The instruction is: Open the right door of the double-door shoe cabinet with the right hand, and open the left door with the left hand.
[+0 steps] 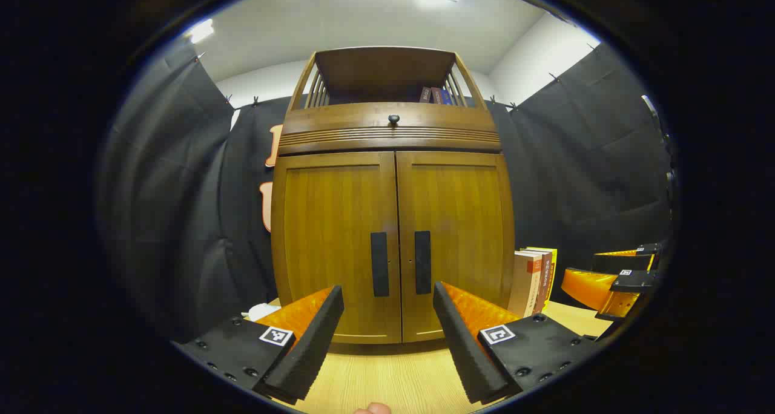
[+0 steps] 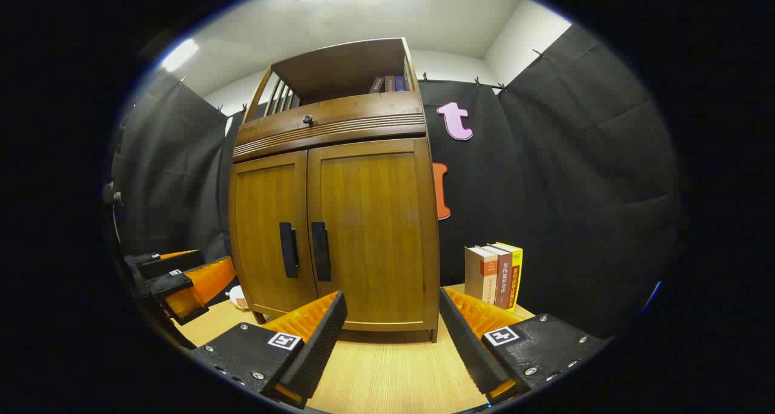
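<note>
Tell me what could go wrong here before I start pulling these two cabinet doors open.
1. The two door handles sit close together at the centre seam, so the left claw and right claw may crowd each other, or catch the wrong handle.
2. The books stand close beside the cabinet's right side; the right door swinging wide might knock them over.
3. Both claws are open and short of the handles, so a shallow grip could slip.
</note>
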A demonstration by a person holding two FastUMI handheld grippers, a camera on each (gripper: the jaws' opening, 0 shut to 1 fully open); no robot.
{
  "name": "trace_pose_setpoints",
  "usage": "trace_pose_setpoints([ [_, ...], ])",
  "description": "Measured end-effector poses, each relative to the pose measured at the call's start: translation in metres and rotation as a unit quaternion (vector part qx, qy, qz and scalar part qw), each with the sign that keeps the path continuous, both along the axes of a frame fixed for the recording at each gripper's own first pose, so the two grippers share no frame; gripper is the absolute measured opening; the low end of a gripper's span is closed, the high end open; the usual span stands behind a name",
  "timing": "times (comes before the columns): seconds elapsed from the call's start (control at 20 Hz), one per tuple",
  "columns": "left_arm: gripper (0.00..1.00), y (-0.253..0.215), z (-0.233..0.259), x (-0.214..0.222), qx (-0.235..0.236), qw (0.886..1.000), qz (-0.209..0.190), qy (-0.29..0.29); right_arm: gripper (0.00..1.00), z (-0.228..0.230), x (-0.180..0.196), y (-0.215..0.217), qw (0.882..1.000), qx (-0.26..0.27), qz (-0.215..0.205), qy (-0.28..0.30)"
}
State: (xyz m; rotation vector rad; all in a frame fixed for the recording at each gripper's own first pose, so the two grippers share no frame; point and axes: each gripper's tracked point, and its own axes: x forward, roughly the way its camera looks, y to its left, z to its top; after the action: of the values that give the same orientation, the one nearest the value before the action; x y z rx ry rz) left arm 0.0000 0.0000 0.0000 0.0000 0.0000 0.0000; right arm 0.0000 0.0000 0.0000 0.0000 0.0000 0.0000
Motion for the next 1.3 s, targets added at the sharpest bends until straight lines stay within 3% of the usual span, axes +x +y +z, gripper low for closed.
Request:
trace_pose_setpoints([
  [0.1, 0.97, 0.0021, 0.0009, 0.0001, -0.001, 1.0, 0.003, -0.001, 0.94, -0.0013, -0.0008, 0.0013, 1.0, -0.003, 0.001, 0.0],
  [1.3, 0.96, 0.0082, 0.003, 0.0075, -0.013, 1.0, 0.008, -0.005, 0.94, 0.0047, 0.0011, 0.0076, 1.0, -0.016, -0.001, -0.018],
])
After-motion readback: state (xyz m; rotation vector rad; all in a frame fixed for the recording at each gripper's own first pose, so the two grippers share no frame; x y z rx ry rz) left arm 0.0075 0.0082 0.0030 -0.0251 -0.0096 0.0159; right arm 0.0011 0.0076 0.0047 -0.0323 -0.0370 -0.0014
